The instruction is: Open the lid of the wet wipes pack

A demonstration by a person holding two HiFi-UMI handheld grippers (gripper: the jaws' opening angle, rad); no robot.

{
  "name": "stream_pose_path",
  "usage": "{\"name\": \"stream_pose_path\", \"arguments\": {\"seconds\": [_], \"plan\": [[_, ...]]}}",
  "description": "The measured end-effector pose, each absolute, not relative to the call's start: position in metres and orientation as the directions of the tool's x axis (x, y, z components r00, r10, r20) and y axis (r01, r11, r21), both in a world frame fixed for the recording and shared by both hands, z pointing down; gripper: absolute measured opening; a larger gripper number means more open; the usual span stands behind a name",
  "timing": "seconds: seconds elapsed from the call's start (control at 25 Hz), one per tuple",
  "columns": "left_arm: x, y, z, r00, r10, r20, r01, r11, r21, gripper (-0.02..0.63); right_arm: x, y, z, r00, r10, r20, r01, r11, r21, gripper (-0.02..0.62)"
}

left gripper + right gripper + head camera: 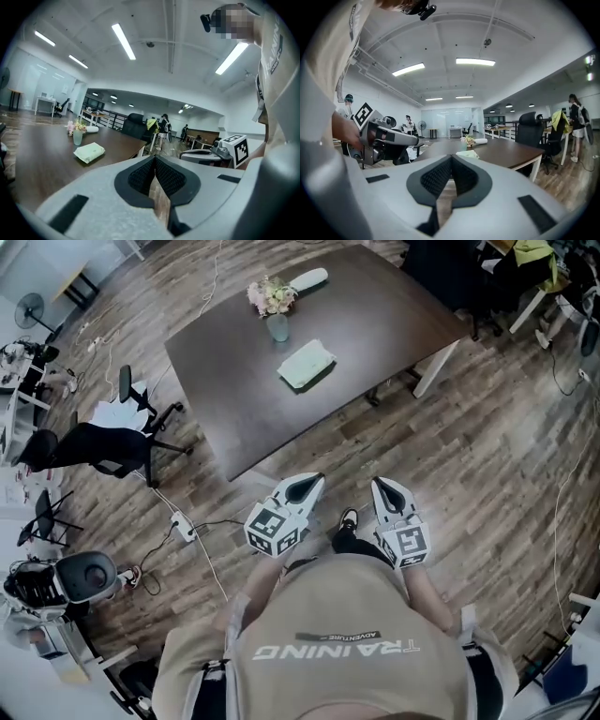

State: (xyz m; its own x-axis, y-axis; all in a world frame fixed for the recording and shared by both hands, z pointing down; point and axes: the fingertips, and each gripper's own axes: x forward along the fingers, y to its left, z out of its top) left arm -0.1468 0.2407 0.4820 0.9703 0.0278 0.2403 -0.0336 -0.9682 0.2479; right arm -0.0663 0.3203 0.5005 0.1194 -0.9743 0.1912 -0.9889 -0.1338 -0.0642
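Standing back from the dark worktop (375, 324), you hold both tools short of its near corner, over the wood floor (487, 427). Your left hand-held gripper (305, 488) is closed and empty, its jaws meeting at the tips. Your right hand-held gripper (389, 491) is likewise closed on nothing. The wipes pack (307, 364) lies flat near the worktop's middle, well apart from both. A vase (277, 326) stands just beyond it, toward the worktop's far edge.

Dark table (375, 324) w/ a vase (277, 328) of flowers, white roll (308, 279) just behind it. Black office chair (98, 448) at table's left. Power strip (183, 526) on wood floor (506, 446).
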Motion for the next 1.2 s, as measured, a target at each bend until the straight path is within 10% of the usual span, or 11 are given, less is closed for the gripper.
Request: {"name": "stream_pose_path", "arguments": {"seconds": [1.2], "plan": [[0.035,0.069,0.497,0.976,-0.031,0.213,-0.094,-0.953,0.289,0.009,0.103,0.171,0.519,0.049,-0.949,0.311,-0.995,-0.074,-0.070,0.014]]}}
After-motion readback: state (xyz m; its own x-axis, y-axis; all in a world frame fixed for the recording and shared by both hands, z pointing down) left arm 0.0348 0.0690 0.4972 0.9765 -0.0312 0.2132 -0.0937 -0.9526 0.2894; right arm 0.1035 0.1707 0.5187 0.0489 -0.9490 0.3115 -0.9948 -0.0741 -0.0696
